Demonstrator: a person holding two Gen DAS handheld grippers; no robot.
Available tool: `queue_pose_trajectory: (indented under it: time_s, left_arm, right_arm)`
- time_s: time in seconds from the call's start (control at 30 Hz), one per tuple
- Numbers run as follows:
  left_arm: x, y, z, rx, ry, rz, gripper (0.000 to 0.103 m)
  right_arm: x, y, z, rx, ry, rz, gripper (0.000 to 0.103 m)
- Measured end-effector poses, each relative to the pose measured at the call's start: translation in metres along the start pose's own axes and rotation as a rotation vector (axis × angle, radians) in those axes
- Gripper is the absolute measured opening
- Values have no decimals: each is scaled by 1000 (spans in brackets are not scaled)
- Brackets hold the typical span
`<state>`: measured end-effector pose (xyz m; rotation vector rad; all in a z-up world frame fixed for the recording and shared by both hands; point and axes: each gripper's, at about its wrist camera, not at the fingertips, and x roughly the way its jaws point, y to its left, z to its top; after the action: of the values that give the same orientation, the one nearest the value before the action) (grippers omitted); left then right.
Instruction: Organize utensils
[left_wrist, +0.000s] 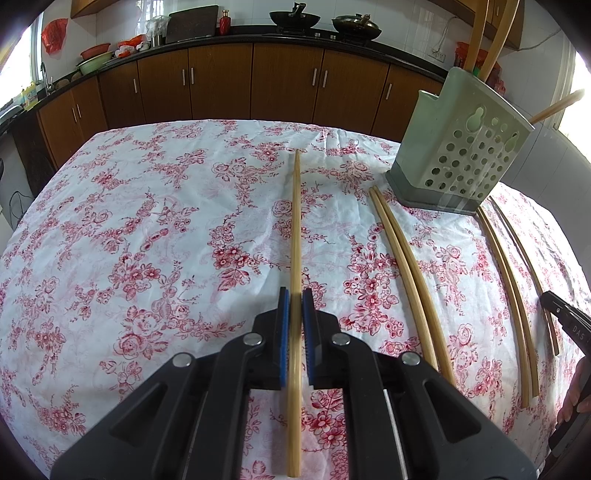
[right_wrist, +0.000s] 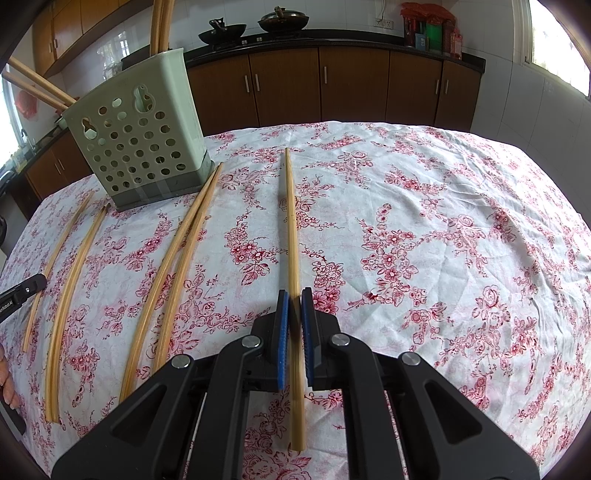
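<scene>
Left claw (left_wrist: 295, 302) clamped on one chopstick (left_wrist: 295, 221); right claw (right_wrist: 294, 301) clamped on another chopstick (right_wrist: 291, 221). Both are pale bamboo, long, slim, tips toward the desk's far edge. Lift each clear and level, then tip-down into the perforated holder (left_wrist: 458, 147) at mid-desk. Four lie loose alongside.

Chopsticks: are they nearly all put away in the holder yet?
Not quite. A few chopsticks already stand in the green holder. The left gripper is shut on one chopstick, and the right gripper on another chopstick. A near pair and a far pair lie waiting on the flowery cloth.
</scene>
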<state>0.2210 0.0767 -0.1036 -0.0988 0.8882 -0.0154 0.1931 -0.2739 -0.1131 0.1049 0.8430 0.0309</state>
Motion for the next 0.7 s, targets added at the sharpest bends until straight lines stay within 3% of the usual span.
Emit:
queue_pose_trajectory:
  time_s: [0.23,0.4,0.7]
  left_arm:
    - [-12,-13,-16,83,8,23,9]
    - [-18,-18,-17,132,22,15,8]
    - [-104,-29,17,129,-213,-38,8]
  right_arm:
    - [-3,-5,-4,44,-2,39,8]
    - [-13,0,0,12,-32,23,8]
    - [-92,0,35,9,-283,41,8]
